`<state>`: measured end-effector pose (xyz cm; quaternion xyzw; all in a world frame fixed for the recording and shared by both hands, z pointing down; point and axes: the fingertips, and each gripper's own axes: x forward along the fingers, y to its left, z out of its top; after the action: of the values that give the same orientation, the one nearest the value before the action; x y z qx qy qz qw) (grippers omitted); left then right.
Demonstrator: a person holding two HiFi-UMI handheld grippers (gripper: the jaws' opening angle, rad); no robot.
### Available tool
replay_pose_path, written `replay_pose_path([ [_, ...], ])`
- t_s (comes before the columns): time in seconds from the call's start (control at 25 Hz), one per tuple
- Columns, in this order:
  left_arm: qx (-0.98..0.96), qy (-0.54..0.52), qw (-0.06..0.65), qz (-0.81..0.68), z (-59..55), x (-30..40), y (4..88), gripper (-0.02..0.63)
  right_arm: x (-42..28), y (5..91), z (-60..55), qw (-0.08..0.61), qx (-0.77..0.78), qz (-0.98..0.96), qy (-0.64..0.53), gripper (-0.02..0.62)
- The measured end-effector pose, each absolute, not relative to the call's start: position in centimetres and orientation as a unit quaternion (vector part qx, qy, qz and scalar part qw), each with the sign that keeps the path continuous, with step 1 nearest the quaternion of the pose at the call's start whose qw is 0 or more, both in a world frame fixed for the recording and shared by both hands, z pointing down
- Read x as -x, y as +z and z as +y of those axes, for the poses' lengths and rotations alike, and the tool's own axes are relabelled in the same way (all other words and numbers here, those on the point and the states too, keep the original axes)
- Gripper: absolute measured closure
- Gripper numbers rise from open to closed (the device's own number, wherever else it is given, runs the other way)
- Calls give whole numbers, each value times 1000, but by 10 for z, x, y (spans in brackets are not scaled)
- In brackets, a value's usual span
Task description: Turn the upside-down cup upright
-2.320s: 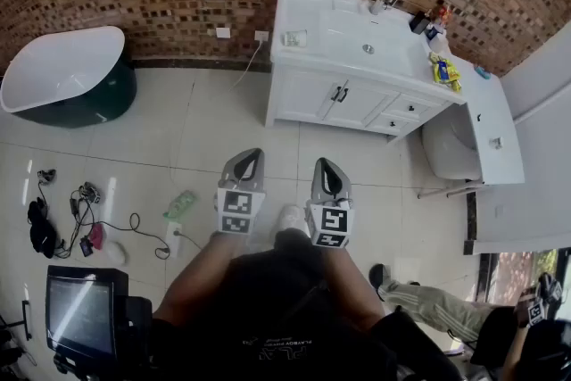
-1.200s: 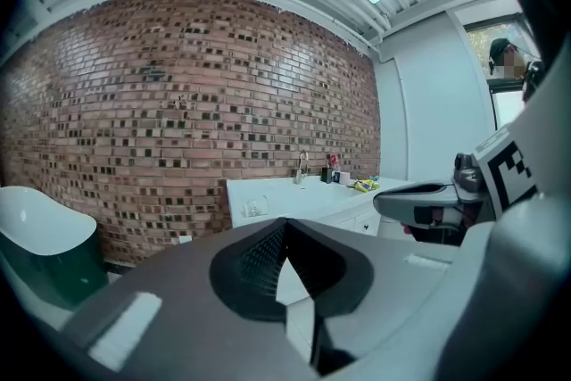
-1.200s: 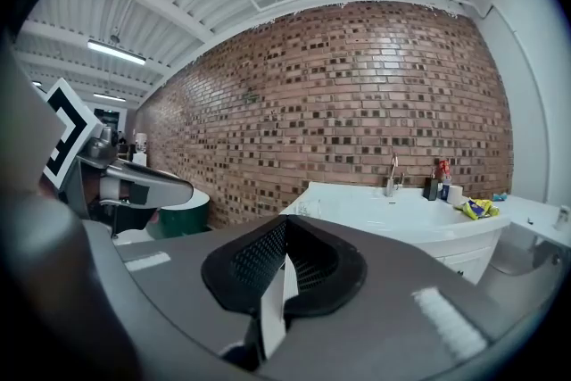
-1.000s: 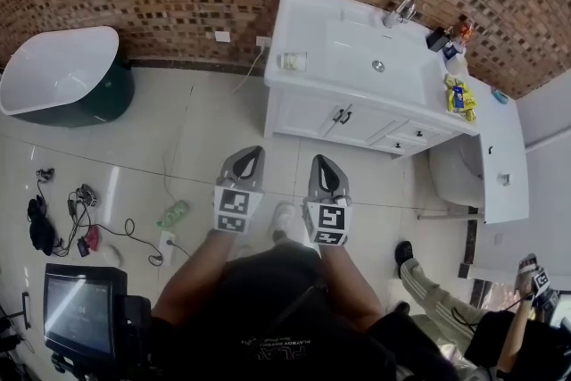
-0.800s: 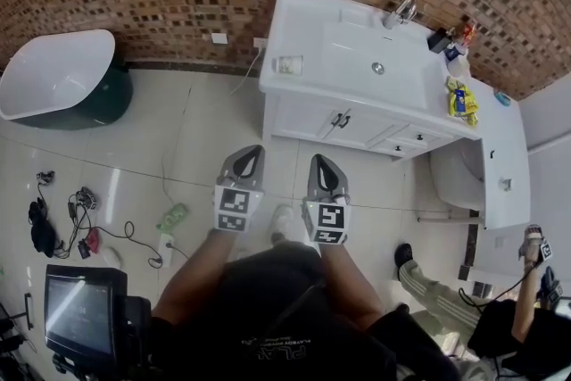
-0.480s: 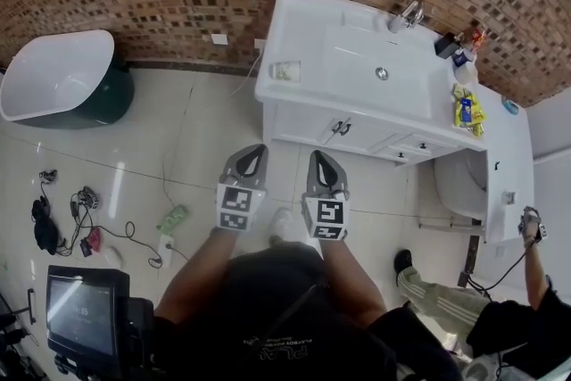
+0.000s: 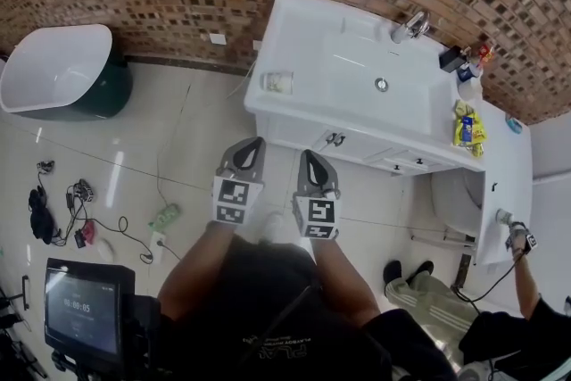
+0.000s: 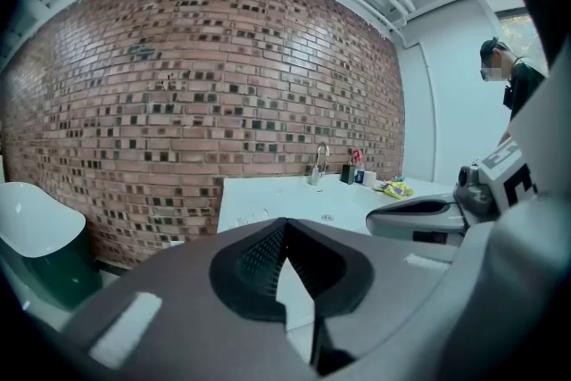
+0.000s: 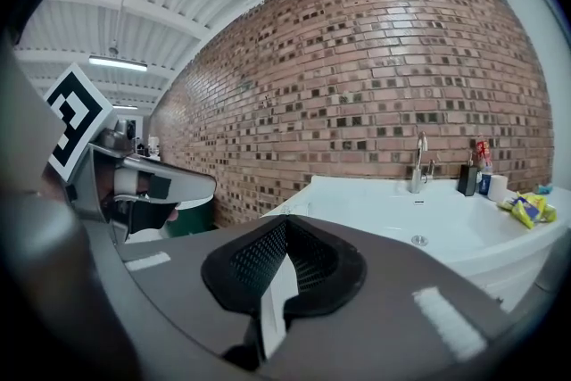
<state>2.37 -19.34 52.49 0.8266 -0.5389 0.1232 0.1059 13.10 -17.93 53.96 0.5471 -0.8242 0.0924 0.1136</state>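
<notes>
A small clear cup (image 7: 277, 82) stands on the left front corner of the white vanity top (image 7: 339, 94); whether it is upside down cannot be told from here. My left gripper (image 7: 253, 145) and right gripper (image 7: 309, 158) are held side by side over the floor, a short way in front of the vanity's cupboard doors. Both point toward the vanity and are short of the cup. In the left gripper view the left gripper (image 8: 282, 224) has its jaws closed together with nothing between them. The right gripper (image 9: 284, 221) looks the same in its own view.
A tap (image 7: 409, 25), bottles (image 7: 464, 62) and a yellow packet (image 7: 464, 122) sit at the vanity's right end. A white bathtub (image 7: 58, 67) stands far left. Cables (image 7: 62, 210) and a monitor (image 7: 85, 317) lie lower left. Another person (image 7: 500, 326) sits lower right, next to a toilet (image 7: 455, 192).
Both grippers and the camera have moved closer to the vanity, which now sits larger and nearer in the head view. Both pairs of jaws have stayed closed.
</notes>
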Motion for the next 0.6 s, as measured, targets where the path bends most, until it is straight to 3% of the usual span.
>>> replay_pose_path([
  [0.6, -821, 132, 87, -548, -255, -18, 515, 608, -130, 544, -234, 88, -541, -827, 127, 581],
])
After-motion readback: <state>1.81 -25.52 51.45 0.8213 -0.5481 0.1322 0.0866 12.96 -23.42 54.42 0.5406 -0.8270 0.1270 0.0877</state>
